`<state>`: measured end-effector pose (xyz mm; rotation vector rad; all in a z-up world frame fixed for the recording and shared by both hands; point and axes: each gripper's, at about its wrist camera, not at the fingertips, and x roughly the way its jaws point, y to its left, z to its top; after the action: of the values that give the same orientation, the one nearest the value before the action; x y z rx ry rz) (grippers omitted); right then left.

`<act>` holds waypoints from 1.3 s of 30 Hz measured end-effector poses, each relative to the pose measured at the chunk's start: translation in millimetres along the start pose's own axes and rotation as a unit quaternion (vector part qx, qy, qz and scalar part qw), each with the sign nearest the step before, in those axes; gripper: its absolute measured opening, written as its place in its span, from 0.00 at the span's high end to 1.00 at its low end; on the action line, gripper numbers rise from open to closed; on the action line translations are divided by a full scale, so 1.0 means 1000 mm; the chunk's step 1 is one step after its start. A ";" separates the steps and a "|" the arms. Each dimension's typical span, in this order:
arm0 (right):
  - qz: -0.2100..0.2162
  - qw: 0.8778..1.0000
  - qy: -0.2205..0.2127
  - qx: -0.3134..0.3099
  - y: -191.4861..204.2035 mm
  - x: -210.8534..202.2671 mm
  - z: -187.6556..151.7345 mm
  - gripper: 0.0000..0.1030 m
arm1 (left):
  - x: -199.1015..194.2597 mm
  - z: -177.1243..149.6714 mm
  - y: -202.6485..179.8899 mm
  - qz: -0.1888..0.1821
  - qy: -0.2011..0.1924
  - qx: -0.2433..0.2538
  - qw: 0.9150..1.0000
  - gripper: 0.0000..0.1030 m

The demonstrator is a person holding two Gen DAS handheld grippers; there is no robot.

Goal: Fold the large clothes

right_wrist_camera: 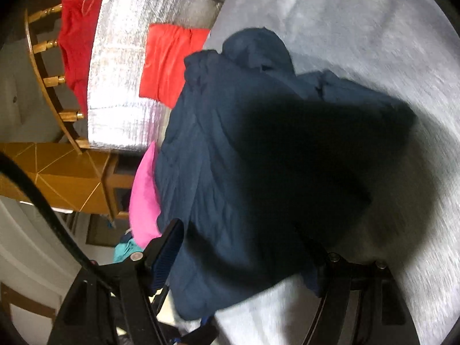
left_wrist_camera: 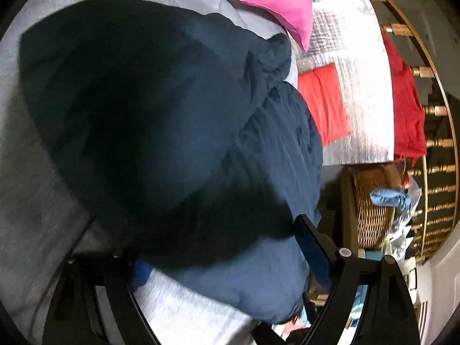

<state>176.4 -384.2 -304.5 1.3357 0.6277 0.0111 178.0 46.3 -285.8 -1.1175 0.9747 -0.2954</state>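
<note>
Both grippers' fingers [left_wrist_camera: 313, 247] flank navy jacket [left_wrist_camera: 172, 132] (gray sheet [right_wrist_camera: 359, 28] beneath).

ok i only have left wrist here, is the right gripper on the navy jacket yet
Observer: The right gripper is open, with the navy jacket draped between its fingers.
Operator: can you see both fingers
Observer: No, only one blue pad shows; the other side is under fabric.
Operator: anything close to that pad
Observer: A pink cloth lies right beside it.
</note>
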 end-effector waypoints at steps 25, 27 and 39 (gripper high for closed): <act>-0.059 0.997 -0.031 -0.050 0.008 -0.004 -0.012 0.60 | -0.005 -0.005 -0.013 0.033 -0.057 0.088 0.994 0.65; -0.054 0.997 -0.025 -0.042 0.005 -0.009 -0.015 0.60 | -0.012 -0.008 -0.007 0.031 -0.051 0.085 0.995 0.65; -0.048 0.998 -0.006 -0.028 -0.010 -0.040 -0.044 0.60 | -0.030 -0.021 -0.004 0.034 -0.043 0.095 0.994 0.65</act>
<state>120.9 -361.8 -301.2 1.2490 0.6757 -0.0577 145.6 51.2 -269.0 -0.9146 0.8871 -0.2774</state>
